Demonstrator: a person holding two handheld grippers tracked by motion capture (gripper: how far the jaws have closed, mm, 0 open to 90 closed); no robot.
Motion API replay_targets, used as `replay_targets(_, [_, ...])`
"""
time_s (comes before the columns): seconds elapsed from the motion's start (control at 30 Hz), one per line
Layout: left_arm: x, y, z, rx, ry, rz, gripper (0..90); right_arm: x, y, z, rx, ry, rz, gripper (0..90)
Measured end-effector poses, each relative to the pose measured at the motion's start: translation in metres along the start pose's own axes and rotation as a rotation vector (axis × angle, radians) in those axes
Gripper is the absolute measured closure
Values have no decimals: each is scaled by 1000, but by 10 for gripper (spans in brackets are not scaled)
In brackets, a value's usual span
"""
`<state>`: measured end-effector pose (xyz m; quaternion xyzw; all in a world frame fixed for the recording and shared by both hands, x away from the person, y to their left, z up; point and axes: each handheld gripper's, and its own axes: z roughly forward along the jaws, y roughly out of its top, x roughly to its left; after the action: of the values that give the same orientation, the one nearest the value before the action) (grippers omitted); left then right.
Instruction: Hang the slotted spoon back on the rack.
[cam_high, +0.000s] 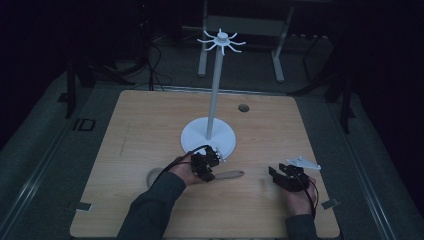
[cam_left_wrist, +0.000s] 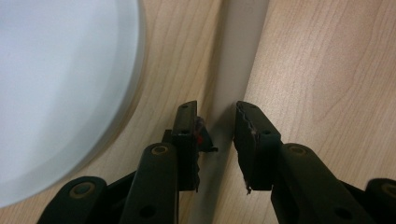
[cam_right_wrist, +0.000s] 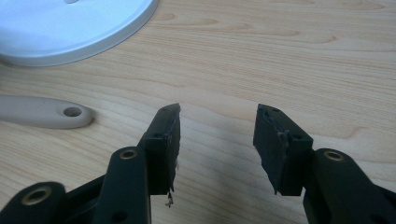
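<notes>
We see a pale wooden table (cam_high: 150, 125) in a dark room; the left gripper (cam_left_wrist: 218, 122) straddles the beige utensil handle (cam_left_wrist: 236, 56), jaws not yet pressing; the right gripper (cam_right_wrist: 217, 122) gapes empty beside the white stand (cam_high: 208, 136).

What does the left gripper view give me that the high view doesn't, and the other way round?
Left gripper view alone: the left gripper has its jaws either side of the beige utensil's handle, a sliver of gap on each side, so no grip yet.

High view alone: the stand's tall pole with hooks on top, the utensil's rounded end behind the left forearm, its holed tip, and the right gripper open, apart from it.

Both: the wooden table, the white stand's round base and the utensil beside it.
</notes>
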<state>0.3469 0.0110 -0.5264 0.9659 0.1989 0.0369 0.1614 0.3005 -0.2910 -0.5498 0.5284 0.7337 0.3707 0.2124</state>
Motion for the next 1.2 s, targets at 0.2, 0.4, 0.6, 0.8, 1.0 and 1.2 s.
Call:
replay_targets(0.2, [-2, 4, 8, 27, -19, 5, 705, 1, 0, 1, 1, 0, -6, 507])
replay_targets(0.4, [1, 6, 14, 36, -36, -11, 691, 1, -1, 1, 1, -4, -7, 507])
replay_targets(0.6, [0, 6, 14, 36, -32, 3, 692, 0, -1, 1, -4, -7, -1, 506])
replay_targets(0.8, [-8, 8, 14, 44, 46, 47, 730, 0, -1, 1, -4, -7, 0, 506])
replay_targets(1.0, [-4, 7, 5, -2, 83, 15, 740, -3, -2, 1, -5, -7, 11, 506])
replay_targets(1.2, [-1, 3, -18, -107, 118, -43, 742, -3, -2, 1, -9, -11, 7, 502])
